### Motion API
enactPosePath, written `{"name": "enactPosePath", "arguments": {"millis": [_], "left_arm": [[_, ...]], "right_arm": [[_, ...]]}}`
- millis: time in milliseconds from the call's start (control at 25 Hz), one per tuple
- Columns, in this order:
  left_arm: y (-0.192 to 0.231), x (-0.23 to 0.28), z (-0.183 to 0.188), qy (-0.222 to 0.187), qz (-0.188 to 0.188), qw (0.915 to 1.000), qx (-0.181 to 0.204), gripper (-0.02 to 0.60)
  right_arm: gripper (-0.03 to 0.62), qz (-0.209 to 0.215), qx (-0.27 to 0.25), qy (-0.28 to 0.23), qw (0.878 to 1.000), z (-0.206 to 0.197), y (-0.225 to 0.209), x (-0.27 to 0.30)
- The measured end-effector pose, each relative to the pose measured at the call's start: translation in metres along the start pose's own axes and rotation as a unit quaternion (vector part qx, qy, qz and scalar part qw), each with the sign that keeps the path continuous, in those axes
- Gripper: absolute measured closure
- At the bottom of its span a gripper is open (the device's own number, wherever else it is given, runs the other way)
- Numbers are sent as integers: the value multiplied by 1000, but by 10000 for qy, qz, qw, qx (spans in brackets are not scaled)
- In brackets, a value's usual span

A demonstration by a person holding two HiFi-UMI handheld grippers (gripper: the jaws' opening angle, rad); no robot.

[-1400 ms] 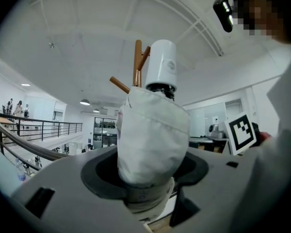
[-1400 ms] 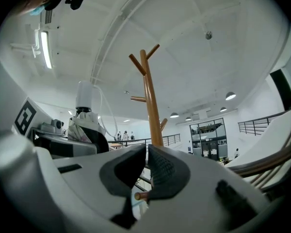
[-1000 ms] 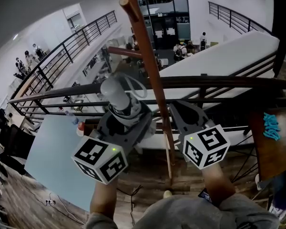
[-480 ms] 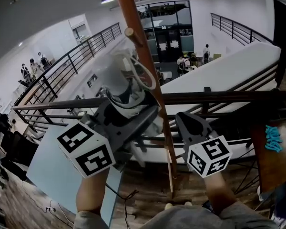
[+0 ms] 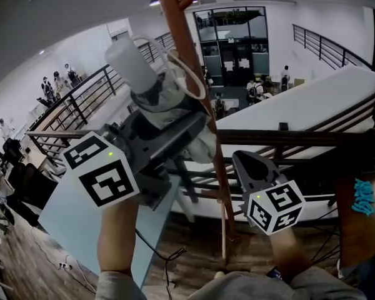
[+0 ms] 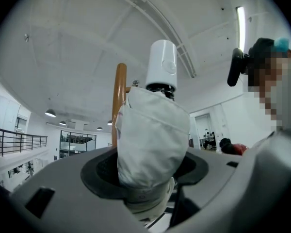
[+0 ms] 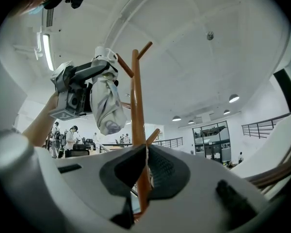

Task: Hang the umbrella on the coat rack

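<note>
My left gripper [image 5: 159,136] is shut on a folded white and grey umbrella [image 5: 165,99], which points up with its white handle [image 5: 128,64] on top. A white strap loop [image 5: 190,74] hangs from it right against the brown wooden coat rack pole [image 5: 203,124]. In the left gripper view the umbrella [image 6: 153,140] stands between the pads, with the pole [image 6: 119,101] behind it. My right gripper [image 5: 250,167] is shut and empty, lower down, just right of the pole. The right gripper view shows the pole [image 7: 137,110] beyond the jaws, its pegs [image 7: 125,66], and the umbrella [image 7: 108,106] beside them.
A black metal railing [image 5: 300,136] runs behind the rack, with an open hall and several people far below. A pale blue board [image 5: 69,224] leans at the lower left. A blue object [image 5: 362,195] sits on a wooden surface at the right edge.
My left gripper has risen along the pole with the umbrella, bringing the handle and strap up near the pegs. The right gripper has stayed about where it was.
</note>
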State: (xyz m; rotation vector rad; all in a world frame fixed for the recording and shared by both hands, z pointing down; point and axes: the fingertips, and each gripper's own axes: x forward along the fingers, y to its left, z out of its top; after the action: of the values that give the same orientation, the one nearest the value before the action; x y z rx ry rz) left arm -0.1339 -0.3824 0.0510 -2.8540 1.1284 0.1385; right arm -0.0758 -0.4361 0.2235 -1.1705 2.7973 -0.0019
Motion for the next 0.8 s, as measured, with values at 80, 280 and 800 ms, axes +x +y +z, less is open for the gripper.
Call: {"name": "enactPosePath", "arguments": {"millis": [80, 280, 800], "left_arm": [[2, 1, 7, -49, -61, 10000, -5, 299], [7, 1, 14, -82, -64, 9999, 77, 299], [49, 15, -39, 321, 258, 9989, -228, 299]], "right_arm": [[568, 53, -17, -9, 10000, 0, 1, 5], [568, 49, -15, 11, 10000, -4, -1, 9], [568, 64, 42, 65, 9999, -16, -15, 23]]}}
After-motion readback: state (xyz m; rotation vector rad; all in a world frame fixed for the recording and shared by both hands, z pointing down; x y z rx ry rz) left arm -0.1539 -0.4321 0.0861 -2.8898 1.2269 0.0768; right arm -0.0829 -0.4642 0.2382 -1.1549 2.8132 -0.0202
